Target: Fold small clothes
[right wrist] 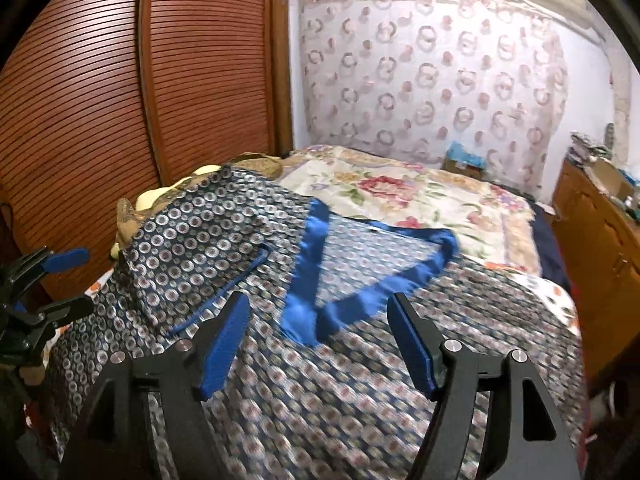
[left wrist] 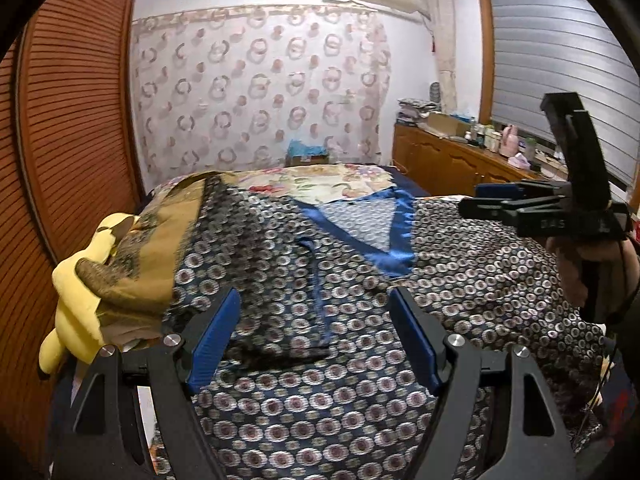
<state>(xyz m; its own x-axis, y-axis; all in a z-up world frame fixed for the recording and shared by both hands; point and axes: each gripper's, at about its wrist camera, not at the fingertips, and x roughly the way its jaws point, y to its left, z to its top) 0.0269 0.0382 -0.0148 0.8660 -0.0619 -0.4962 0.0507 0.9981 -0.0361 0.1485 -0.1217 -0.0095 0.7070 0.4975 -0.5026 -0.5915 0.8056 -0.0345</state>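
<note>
The shirt [right wrist: 360, 280] lies spread on the bed [right wrist: 460, 204], a wardrobe [right wrist: 120, 120] to its left, a cabinet [right wrist: 592, 240] right, a curtain [right wrist: 432, 80] behind.

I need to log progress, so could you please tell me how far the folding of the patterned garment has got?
Done: the patterned garment lies spread on the bed, blue V collar up, one side seemingly turned in already. In hand: nothing; the left tool and the right tool are both open and empty above it. Left: the remaining folds; it is not yet a compact bundle.
</note>
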